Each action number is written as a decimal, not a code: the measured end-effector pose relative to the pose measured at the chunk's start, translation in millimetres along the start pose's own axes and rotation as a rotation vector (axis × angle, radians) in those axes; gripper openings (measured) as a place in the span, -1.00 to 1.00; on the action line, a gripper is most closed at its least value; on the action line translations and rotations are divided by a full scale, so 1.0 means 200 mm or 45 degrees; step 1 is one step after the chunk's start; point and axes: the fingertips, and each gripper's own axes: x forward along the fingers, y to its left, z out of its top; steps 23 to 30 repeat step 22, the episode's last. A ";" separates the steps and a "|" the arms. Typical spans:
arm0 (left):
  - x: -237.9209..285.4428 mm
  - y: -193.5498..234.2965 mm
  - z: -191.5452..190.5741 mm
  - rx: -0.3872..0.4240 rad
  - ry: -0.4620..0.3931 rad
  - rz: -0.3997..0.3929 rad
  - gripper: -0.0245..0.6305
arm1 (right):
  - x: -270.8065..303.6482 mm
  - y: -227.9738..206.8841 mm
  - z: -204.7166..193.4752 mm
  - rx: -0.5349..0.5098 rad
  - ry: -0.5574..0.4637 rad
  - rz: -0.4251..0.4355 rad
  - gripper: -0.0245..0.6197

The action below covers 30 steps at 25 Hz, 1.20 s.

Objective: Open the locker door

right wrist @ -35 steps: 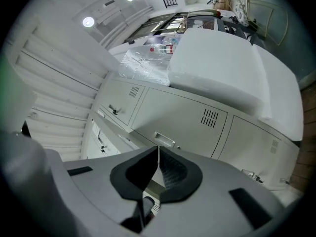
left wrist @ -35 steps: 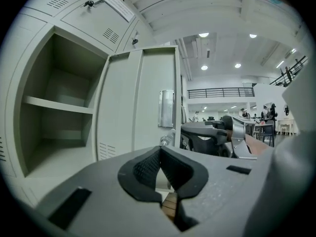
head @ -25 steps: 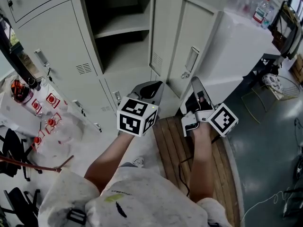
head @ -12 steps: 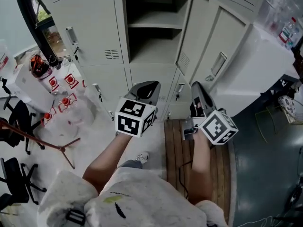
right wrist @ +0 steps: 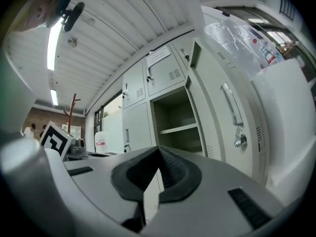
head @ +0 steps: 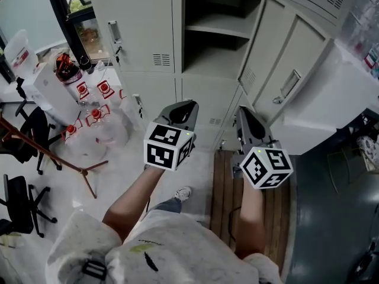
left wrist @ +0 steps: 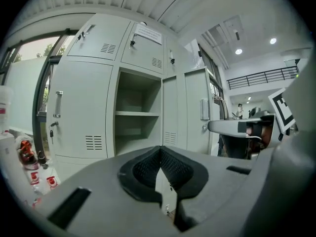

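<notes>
A bank of pale grey lockers (head: 139, 28) fills the top of the head view. The middle compartment (head: 213, 37) stands open, showing a bare shelf. Its door (head: 257, 46), with a small vent low down, is swung out on the right side. Next to it is a closed door with a handle (head: 290, 84). My left gripper (head: 188, 104) and right gripper (head: 240, 110) hang side by side in front of the lockers, touching nothing. Both are shut and empty: the pads meet in the left gripper view (left wrist: 160, 149) and in the right gripper view (right wrist: 159, 149).
Water jugs with red labels (head: 89, 108) stand on the floor at the left, with black chairs (head: 23, 141) and a wooden stand (head: 59, 158). A white cabinet (head: 331, 99) sits at the right. A slatted wooden platform (head: 263, 212) lies under the right arm.
The view has swung left, so the lockers stand more upright and more of the left floor shows. The right gripper has drawn back from the doors and now hangs level with the left one.
</notes>
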 end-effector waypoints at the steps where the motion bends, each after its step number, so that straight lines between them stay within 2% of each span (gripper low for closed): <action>1: -0.01 0.00 0.00 0.004 -0.001 0.007 -0.91 | -0.01 0.01 0.00 -0.040 0.006 -0.001 -0.91; 4: -0.05 0.00 0.00 0.007 -0.009 0.014 -0.91 | -0.04 0.05 -0.01 -0.142 0.022 0.002 -0.91; 7: -0.09 0.00 -0.02 -0.002 -0.012 0.028 -0.91 | -0.06 0.07 -0.02 -0.181 0.029 0.015 -0.91; 30: -0.22 -0.06 -0.05 -0.009 -0.014 0.050 -0.91 | -0.17 0.13 -0.07 -0.202 0.040 0.016 -0.91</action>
